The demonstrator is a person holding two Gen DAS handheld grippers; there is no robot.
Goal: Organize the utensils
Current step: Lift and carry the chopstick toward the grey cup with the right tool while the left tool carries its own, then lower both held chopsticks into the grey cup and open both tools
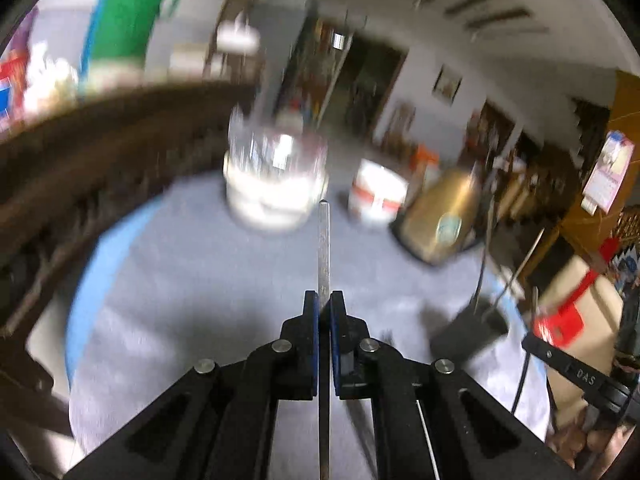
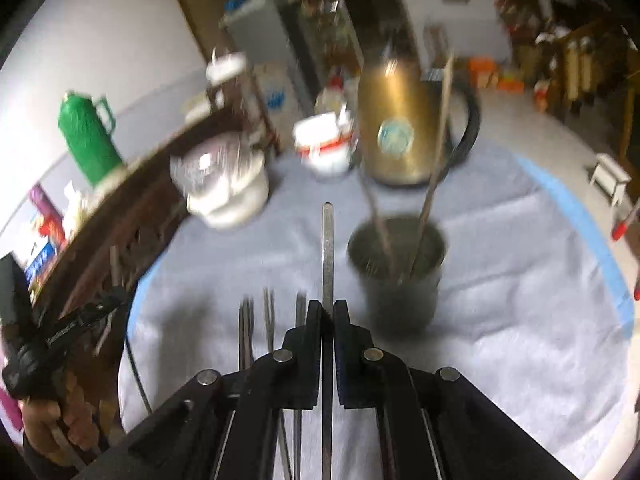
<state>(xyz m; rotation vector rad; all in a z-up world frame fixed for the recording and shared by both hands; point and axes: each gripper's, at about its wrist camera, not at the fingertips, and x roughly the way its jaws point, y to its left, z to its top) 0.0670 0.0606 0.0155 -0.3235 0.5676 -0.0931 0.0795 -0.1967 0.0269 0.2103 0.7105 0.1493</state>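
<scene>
Steel flat utensil handle (image 2: 328,248) clamped in right gripper (image 2: 328,312).

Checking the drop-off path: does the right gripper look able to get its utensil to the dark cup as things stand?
Probably yes. The right gripper is shut on a metal utensil, and the dark cup stands just ahead to its right, open-topped, with bare cloth between. Two utensils already lean inside.

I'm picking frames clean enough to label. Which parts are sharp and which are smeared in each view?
Left wrist view: the left gripper and its metal utensil handle are sharp; the white jar and gold kettle are motion-smeared. Right wrist view: the right gripper and its held handle are crisp; the dark holder cup and the forks on the cloth are blurred. Fisheye bends both edges.
</scene>
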